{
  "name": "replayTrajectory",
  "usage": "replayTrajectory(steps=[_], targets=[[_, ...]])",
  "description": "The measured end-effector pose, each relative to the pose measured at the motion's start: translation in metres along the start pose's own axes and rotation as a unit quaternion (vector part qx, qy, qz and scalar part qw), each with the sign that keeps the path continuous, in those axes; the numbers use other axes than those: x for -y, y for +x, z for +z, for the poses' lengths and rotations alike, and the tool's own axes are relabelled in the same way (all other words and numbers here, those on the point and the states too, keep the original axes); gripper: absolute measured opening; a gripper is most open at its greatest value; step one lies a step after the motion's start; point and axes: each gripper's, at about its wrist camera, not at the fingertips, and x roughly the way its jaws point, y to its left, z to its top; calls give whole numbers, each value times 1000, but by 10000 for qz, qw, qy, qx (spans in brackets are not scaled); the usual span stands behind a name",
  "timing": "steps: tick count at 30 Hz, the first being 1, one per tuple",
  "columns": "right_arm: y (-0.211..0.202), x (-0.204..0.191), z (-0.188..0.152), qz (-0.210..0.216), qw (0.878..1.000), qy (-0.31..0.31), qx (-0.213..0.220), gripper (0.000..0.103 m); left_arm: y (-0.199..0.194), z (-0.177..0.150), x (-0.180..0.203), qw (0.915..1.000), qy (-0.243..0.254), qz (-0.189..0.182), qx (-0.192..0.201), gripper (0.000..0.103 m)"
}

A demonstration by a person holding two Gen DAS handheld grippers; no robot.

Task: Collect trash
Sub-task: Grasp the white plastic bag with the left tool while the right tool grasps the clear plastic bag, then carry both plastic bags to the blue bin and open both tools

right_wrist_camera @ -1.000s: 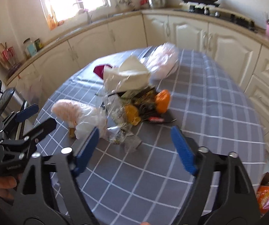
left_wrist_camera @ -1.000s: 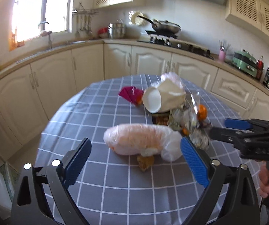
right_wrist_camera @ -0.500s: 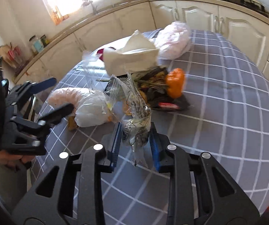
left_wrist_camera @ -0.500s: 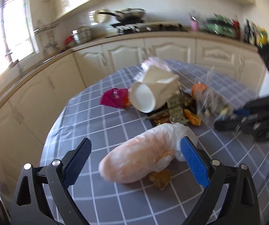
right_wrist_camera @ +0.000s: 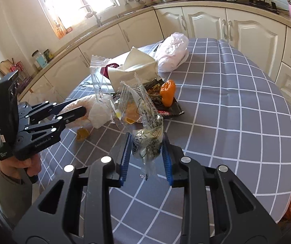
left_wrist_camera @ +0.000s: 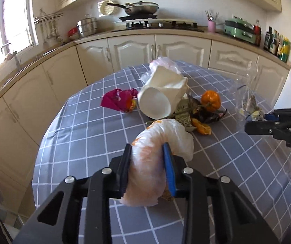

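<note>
Now the left gripper (left_wrist_camera: 147,163) clamps the pale plastic bag (left_wrist_camera: 155,154) (at 6 o'clock on the checked table (left_wrist_camera: 84,134)), while the right gripper (right_wrist_camera: 146,154) pinches a clear wrapper (right_wrist_camera: 145,126) at 3 o'clock of the trash pile (left_wrist_camera: 194,111).

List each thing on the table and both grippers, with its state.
Left gripper: shut on the orange bag.
Orange bag: clamped, front end drooping.
Right gripper: shut on the clear wrapper.
Clear wrapper: crumpled, held above the table.
Paper cup: on its side, crushed.
Magenta wrapper: crumpled, lying flat.
White bag: bunched, resting on the table.
Orange peel: on the dark wrappers.
</note>
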Motion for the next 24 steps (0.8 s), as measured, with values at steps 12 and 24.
replayTrajectory(steps=[12, 24], targets=[[-54, 26, 9, -8, 9975, 240, 661, 29, -61, 7, 5, 9868, -1315, -148, 937, 29], [-148, 137, -11, -802, 9803, 1081, 1444, 29, -40, 70, 144, 9756, -1423, -1217, 1145, 29]])
